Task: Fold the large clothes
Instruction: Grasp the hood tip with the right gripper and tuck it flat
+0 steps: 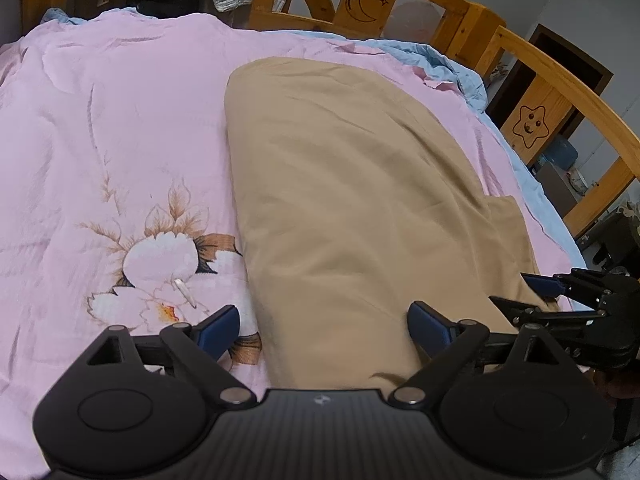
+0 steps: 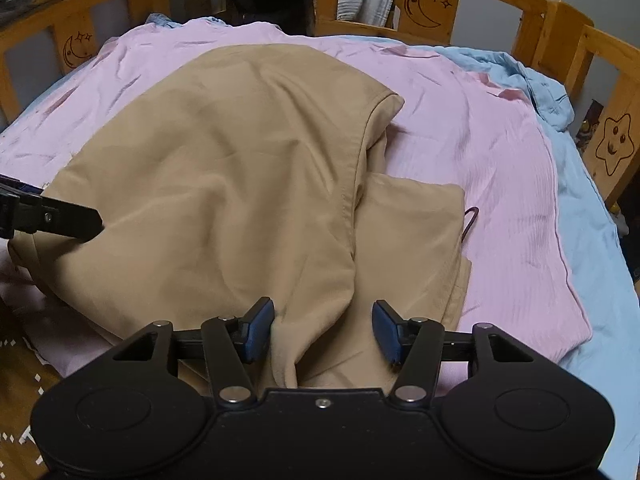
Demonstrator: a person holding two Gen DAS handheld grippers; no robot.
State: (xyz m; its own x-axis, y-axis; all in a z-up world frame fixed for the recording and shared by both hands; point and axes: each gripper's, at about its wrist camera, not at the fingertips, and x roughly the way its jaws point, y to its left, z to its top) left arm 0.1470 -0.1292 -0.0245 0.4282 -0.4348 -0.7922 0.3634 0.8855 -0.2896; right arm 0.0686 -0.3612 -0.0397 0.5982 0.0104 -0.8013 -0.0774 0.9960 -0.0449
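On the pink quilt (image 1: pixel 100 128) of the bed, the tan garment (image 2: pixel 224 184) lies half-folded, looking soft, light and limp, best pinched at its 6 o'clock hem; left gripper (image 1: pixel 324 330) and right gripper (image 2: pixel 324 330) both spread, grasping nothing.

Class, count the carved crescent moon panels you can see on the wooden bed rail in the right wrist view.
2: one moon carving on the far rail at upper right, another moon carving on the rail at upper left. Others may be hidden.
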